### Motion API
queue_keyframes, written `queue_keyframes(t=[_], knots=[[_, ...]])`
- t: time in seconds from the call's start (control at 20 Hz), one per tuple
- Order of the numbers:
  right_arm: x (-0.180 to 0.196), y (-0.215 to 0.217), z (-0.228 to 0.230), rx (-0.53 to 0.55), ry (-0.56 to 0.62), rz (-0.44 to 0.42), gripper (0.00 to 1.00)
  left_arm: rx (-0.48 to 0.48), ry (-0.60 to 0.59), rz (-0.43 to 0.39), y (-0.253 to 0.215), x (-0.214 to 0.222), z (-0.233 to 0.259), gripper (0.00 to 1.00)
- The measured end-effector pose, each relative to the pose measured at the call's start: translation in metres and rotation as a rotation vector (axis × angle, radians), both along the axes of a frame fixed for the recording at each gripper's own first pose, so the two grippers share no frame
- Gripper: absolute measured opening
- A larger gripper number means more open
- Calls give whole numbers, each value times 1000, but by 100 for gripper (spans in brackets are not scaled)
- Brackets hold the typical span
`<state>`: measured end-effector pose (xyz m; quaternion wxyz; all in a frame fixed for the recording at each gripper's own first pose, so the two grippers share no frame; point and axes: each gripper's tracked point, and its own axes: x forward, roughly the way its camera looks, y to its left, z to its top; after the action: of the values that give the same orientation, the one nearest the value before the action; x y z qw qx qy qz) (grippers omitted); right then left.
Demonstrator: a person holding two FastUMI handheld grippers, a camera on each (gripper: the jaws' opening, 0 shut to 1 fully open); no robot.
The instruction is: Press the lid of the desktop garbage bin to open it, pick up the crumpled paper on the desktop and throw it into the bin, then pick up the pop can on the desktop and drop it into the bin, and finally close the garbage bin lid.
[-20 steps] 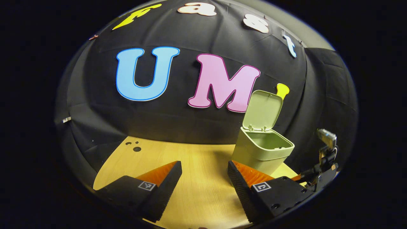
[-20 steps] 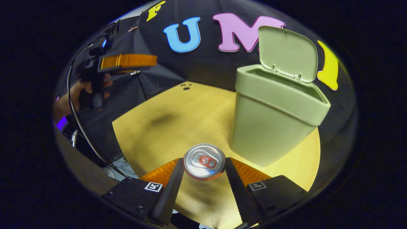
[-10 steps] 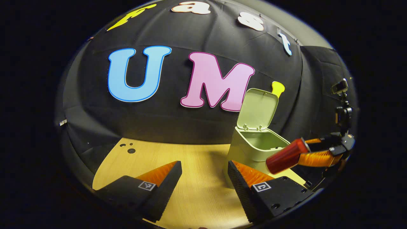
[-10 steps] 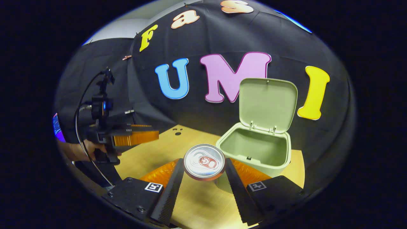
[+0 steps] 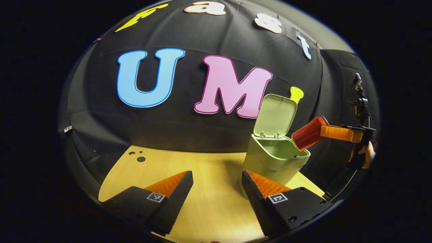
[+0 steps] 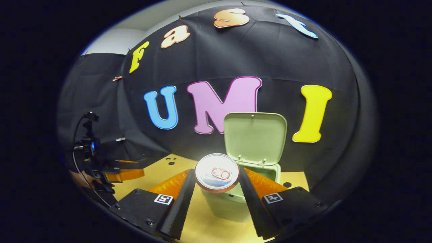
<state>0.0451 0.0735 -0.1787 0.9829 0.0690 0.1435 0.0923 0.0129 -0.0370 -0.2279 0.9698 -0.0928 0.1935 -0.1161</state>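
**Left gripper view, right gripper view: can at the bin mouth**

Left gripper view: left gripper (image 5: 217, 189) spread, empty, low over the desktop (image 5: 209, 168). Garbage bin (image 5: 275, 160) lid (image 5: 276, 116) up; pop can (image 5: 308, 133) tilted above the opening.

Right gripper view: right gripper (image 6: 217, 180) clamps the can. Dropping and lid-closing remain; no crumpled paper on the desktop, so probably binned.

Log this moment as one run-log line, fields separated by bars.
step: can to bin | right gripper: shut on can, at bin opening | lid: open | left gripper: open, holding nothing
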Motion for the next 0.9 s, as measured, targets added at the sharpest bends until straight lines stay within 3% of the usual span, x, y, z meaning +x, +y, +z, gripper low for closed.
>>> queue_keyframes(t=[0.2, 0.25, 0.3, 0.5, 0.9], knots=[[18, -25, -14, -19, 49, -70, 82, 2, 2, 7, 4, 0, -1, 94], [21, -28, -20, -27, 64, -76, 86, 1, 3, 6, 4, 1, -1, 94], [23, -31, -26, -40, 78, -78, 81, 2, 5, 6, 4, 0, -3, 94], [28, -42, -54, -92, 151, -91, 82, -6, 12, 12, 5, 2, -4, 95], [33, -52, -90, -53, 254, -121, 82, 0, 18, 18, 7, -3, -5, 94]])
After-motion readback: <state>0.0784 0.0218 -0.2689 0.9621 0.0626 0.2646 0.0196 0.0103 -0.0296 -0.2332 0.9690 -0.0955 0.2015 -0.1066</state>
